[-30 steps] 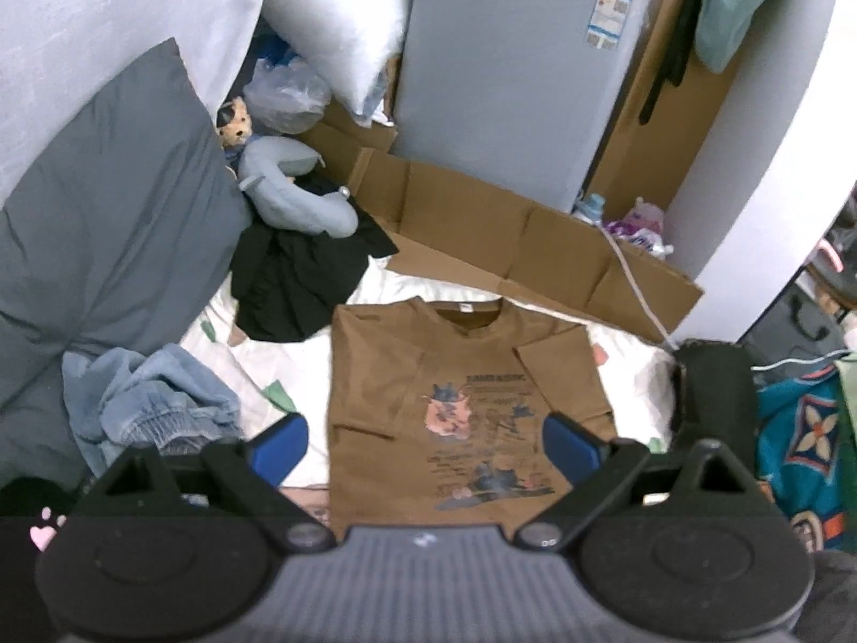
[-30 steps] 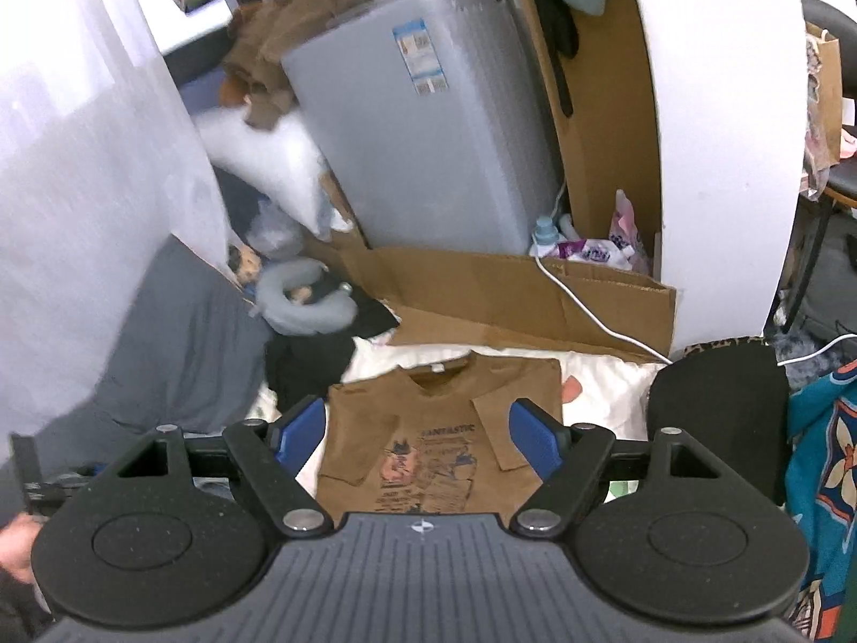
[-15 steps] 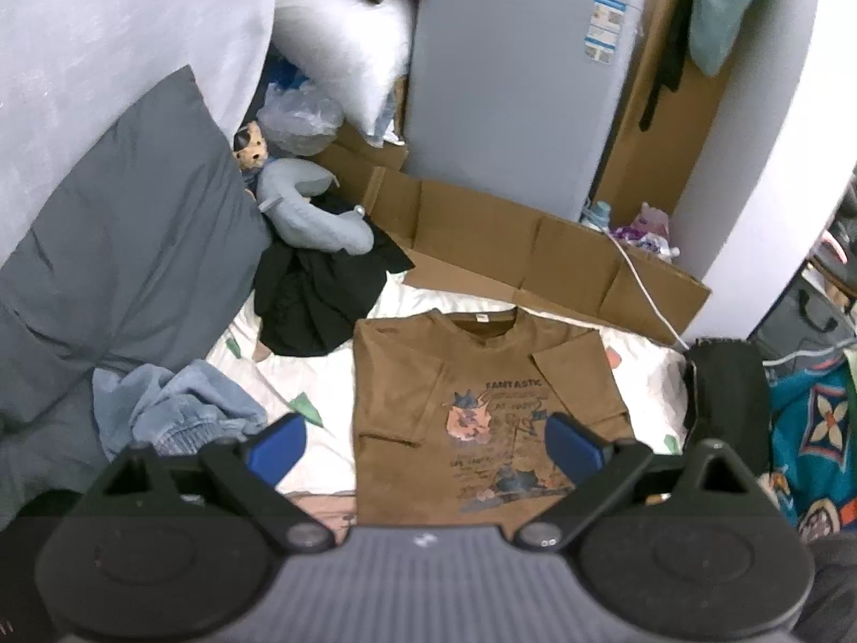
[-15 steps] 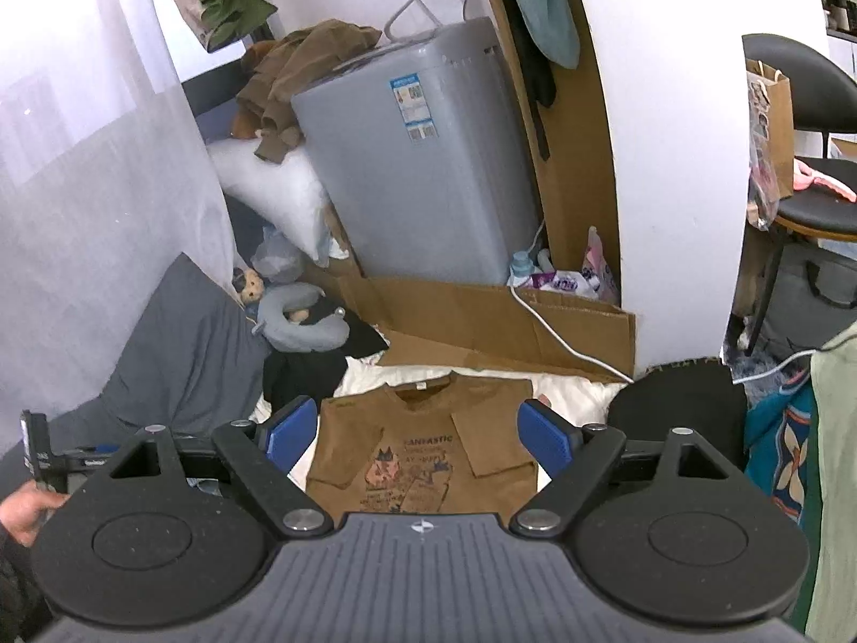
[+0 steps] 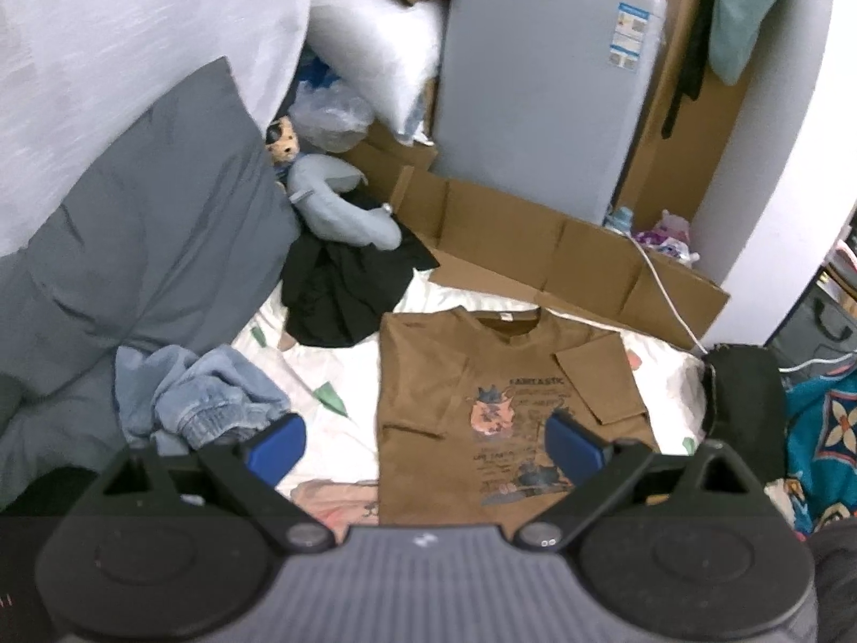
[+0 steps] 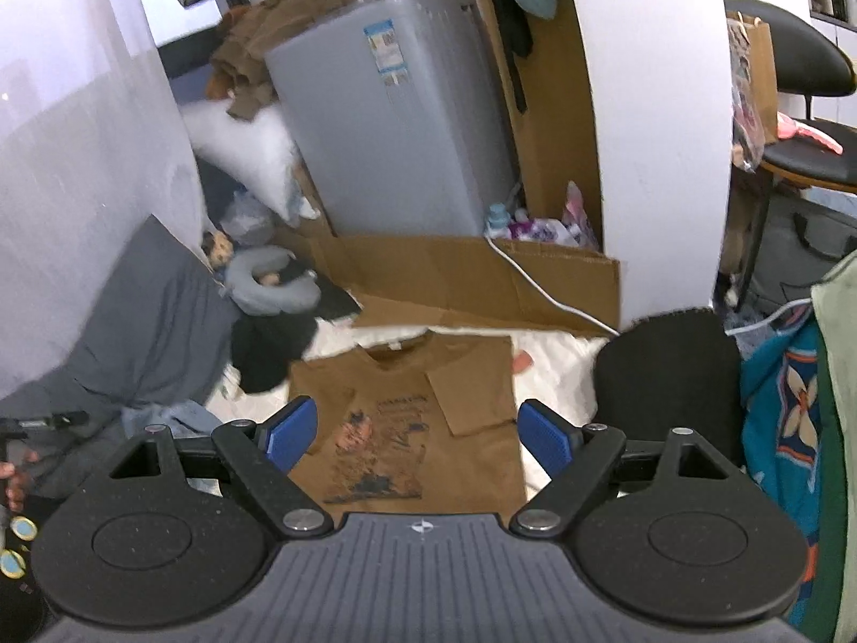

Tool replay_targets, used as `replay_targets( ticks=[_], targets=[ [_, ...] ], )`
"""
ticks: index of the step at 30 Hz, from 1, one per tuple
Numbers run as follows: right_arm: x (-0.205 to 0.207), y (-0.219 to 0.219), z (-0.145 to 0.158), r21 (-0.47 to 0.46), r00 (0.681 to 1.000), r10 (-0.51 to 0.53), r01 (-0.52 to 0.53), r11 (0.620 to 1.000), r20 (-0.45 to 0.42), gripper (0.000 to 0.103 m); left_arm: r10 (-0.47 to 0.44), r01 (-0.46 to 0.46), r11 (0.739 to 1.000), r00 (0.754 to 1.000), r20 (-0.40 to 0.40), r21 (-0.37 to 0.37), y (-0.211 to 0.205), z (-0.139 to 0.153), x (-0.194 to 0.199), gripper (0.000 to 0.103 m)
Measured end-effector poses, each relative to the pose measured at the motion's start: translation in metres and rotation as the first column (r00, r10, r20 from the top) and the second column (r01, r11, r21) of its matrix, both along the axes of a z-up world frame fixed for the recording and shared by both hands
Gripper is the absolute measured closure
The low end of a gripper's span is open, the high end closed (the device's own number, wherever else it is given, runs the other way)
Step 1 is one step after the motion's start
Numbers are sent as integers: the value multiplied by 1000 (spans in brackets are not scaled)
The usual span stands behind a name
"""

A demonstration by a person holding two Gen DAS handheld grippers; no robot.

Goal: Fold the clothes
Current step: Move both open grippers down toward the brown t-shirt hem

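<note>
Both handheld grippers have shifted over the past second, the right one dropping closer so that the brown printed T-shirt (image 6: 412,418) fills more of its view, while its jaws widened a little further with nothing between them. Nearest the lens, the right gripper (image 6: 415,431) hangs over the shirt's lower half, blue pads spread about as wide as they go, holding nothing. The left gripper (image 5: 426,442) is likewise wide open and empty, poised over the shirt's left hem, and its view has slid sideways so that the shirt sits more to the middle.

The shirt lies face up on the white patterned bedsheet (image 5: 348,369), near its front edge, with both short sleeves already turned in across the chest. That suggests the side folds are done and the bottom-to-collar fold comes next; neither tool has touched the cloth yet.

Just left of the shirt, a crumpled pair of light blue jeans (image 5: 198,396) waits near the sheet's left edge, and a black garment (image 5: 343,289) lies bunched at the far left corner. Beyond the sheet stand flattened brown cardboard (image 5: 562,252) and a tall grey appliance (image 5: 535,102).
</note>
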State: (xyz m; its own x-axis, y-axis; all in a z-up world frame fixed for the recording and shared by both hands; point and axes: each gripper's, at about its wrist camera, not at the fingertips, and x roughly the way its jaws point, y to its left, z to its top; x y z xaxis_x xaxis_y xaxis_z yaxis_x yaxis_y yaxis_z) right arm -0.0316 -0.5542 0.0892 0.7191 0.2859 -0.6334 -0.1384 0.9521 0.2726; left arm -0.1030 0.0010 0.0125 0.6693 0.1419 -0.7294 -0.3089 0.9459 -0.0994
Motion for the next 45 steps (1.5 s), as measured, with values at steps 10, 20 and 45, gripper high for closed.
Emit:
replay_targets(
  ticks=[10, 20, 45],
  targets=[
    [-14, 1, -47, -85, 999, -26, 23, 996, -39, 16, -46, 46, 998, 999, 10, 41, -11, -12, -17, 6],
    [-8, 1, -92, -132, 995, -60, 48, 990, -85, 16, -67, 67, 997, 998, 4, 30, -7, -42, -14, 12],
    [-29, -42, -250, -83, 961, -248, 239, 967, -123, 18, -21, 17, 999, 993, -118, -30, 24, -176, -36, 17]
  ],
)
